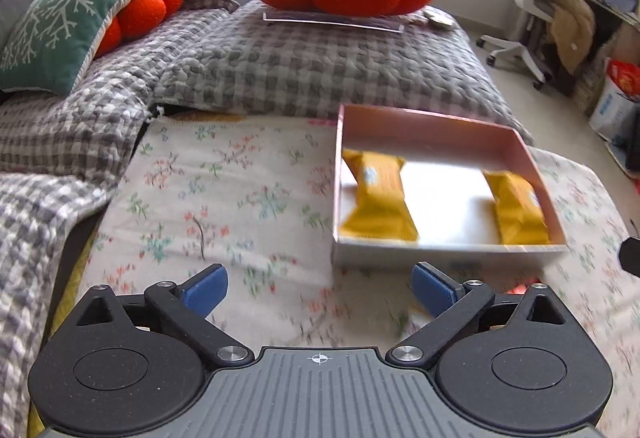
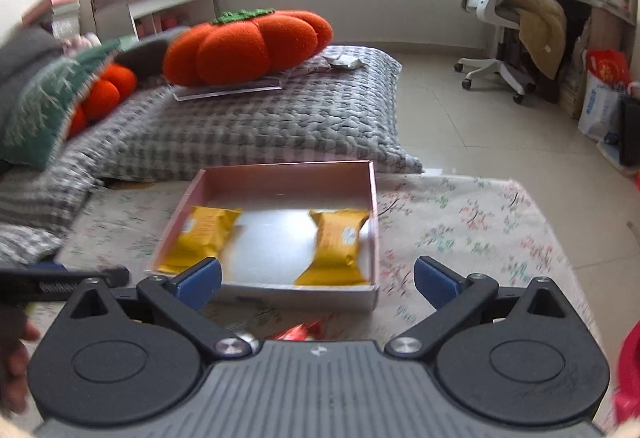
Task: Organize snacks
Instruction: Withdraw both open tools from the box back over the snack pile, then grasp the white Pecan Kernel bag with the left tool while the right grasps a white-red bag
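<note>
Both claws are seen spread wide with nothing between their blue pads. From the left wrist view, the left claw [image 1: 320,288] is held above a flower-printed cloth [image 1: 224,198] that covers the bench, and the pink shallow box [image 1: 444,126] is seen just ahead and to its right. From the right wrist view, the right claw [image 2: 318,280] is held over the near wall of that box [image 2: 280,172].

Two yellow snack packets are found lying flat on the box floor, well apart: the left packet [image 2: 202,238] against the left wall, the right packet [image 2: 338,246] near the right wall. A red wrapper [image 2: 298,332] is glimpsed on the cloth just beneath the right claw, too hidden to be made out.

Beyond the bench, a grey checked blanket [image 2: 260,126] is spread, with an orange pumpkin cushion [image 2: 248,46] resting on it.
</note>
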Demonstrator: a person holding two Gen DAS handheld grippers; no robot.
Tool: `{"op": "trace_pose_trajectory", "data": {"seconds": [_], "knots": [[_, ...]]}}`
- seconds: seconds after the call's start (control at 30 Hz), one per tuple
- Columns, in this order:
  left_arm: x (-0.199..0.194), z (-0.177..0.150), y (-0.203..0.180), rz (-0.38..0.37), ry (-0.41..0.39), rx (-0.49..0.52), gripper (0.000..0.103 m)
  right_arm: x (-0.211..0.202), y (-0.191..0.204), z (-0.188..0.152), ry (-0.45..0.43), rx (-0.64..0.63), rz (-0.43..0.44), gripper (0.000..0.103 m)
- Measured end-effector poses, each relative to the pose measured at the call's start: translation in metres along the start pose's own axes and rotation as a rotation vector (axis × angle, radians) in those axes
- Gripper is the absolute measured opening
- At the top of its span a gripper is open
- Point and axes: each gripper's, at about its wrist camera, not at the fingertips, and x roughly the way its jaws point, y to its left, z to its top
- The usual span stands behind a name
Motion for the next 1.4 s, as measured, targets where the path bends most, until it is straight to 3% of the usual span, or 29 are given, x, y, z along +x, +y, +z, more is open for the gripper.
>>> {"op": "trace_pose_trajectory", "data": {"seconds": [0.1, 0.2, 0.37, 0.6, 0.8, 1.0, 1.13, 1.3, 1.4], "knots": [[-0.011, -0.018, 0.000, -0.028, 0.012, -0.008, 0.100, -0.013, -0.009, -0.021, -0.021, 0.091, 0.099, 0.103], [-0.018, -0.035, 0.000, -0.073, 0.038, -0.008, 0.100, -0.019, -0.016, -0.032, 0.039, 0.176, 0.180, 0.103], [-0.023, -0.063, -0.003, -0.081, 0.055, 0.043, 0.100, -0.027, -0.005, -0.047, 0.091, 0.074, 0.091, 0.103], [-0.028, -0.087, -0.005, -0.116, 0.073, 0.060, 0.100, -0.028, 0.002, -0.069, 0.180, 0.004, 0.080, 0.103], [-0.028, -0.099, -0.023, -0.211, 0.102, 0.077, 0.100, -0.022, -0.005, -0.072, 0.215, 0.045, 0.074, 0.102], [-0.017, -0.113, -0.056, -0.195, 0.099, 0.219, 0.100, -0.019, -0.012, -0.072, 0.218, 0.064, 0.055, 0.102], [-0.014, -0.120, -0.069, -0.237, 0.097, 0.249, 0.100, -0.012, -0.015, -0.073, 0.242, 0.068, 0.052, 0.102], [-0.002, -0.125, -0.083, -0.223, 0.079, 0.302, 0.098, -0.005, -0.015, -0.072, 0.256, 0.068, 0.061, 0.102], [0.004, -0.123, -0.080, -0.218, 0.068, 0.283, 0.096, -0.001, -0.018, -0.070, 0.254, 0.079, 0.064, 0.102]]}}
